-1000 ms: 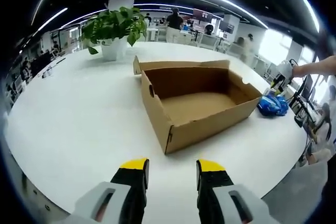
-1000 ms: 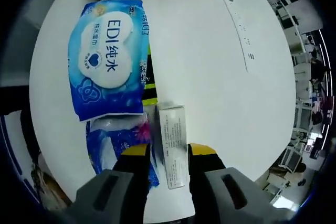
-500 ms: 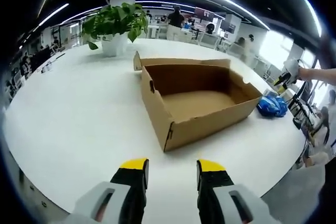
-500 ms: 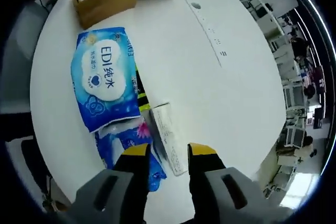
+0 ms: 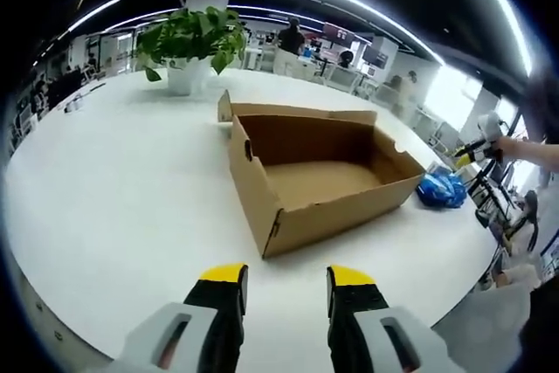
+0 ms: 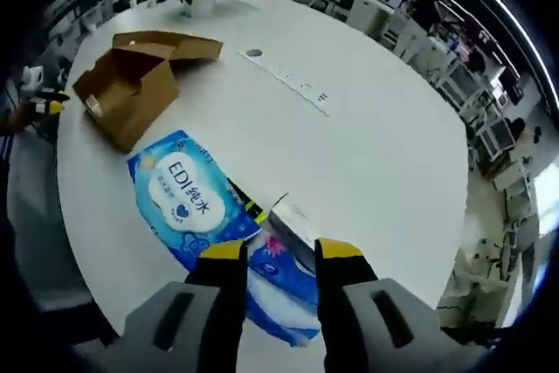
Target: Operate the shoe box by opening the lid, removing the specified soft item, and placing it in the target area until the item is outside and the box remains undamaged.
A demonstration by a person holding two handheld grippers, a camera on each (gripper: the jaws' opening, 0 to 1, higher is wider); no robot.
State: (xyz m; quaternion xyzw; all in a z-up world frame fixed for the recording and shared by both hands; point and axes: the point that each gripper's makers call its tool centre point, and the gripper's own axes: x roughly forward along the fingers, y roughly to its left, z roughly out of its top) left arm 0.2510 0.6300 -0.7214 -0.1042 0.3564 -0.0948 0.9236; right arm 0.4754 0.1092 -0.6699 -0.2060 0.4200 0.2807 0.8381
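shoe box: open, lid folded back, interior seen bare in the left gripper view; sits on white table.
wipes pack: blue, flat on the table outside the box, just beyond the right gripper.
other items: second blue pack and slim white box beside it.
left gripper: jaws parted, nothing held, short of the box.
right gripper: jaws parted, nothing gripped, above the packs.
plant: potted, behind the box.
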